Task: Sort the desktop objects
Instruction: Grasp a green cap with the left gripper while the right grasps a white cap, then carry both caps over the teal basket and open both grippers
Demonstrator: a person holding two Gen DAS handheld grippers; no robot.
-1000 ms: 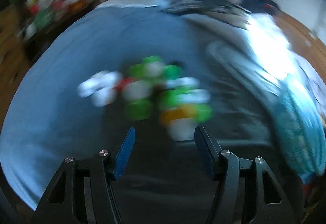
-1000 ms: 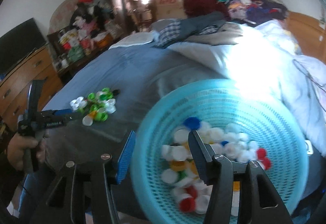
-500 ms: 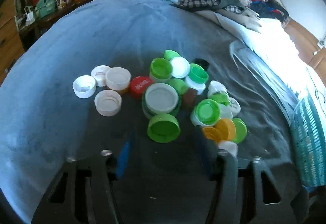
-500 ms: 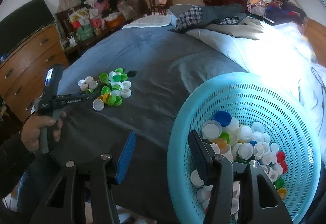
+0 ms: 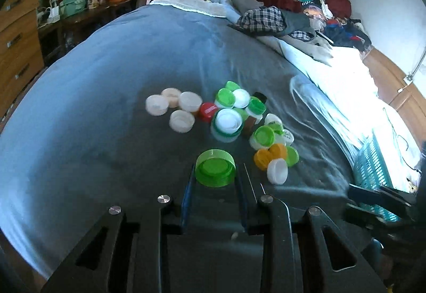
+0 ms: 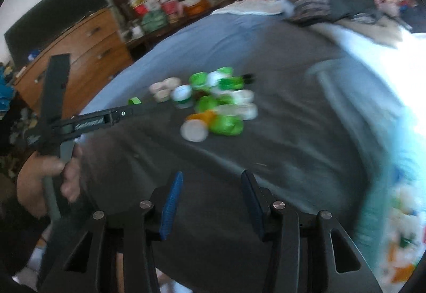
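A pile of bottle caps (image 5: 239,117), green, white, orange and one red, lies on the grey bedspread (image 5: 106,106). My left gripper (image 5: 215,173) has a large green cap (image 5: 215,167) between its blue pads, which touch its sides; the jaws are still closing. The cap sits a little nearer than the pile. In the right wrist view this left gripper (image 6: 134,104) comes in from the left, held by a hand (image 6: 45,173), with the green cap (image 6: 134,100) at its tip. My right gripper (image 6: 211,186) hovers over bare bedspread short of the blurred cap pile (image 6: 213,104). Nothing is between its closing jaws.
A turquoise mesh basket (image 5: 372,162) holding several caps stands at the right on the bed and is blurred at the right edge (image 6: 394,173) of the right wrist view. Folded clothes (image 5: 266,19) lie at the far end. A wooden dresser (image 6: 87,53) stands left of the bed.
My left gripper closed on the large green cap and drew it back from the pile. My right gripper swung left from over the basket toward the pile, and its jaws narrowed.
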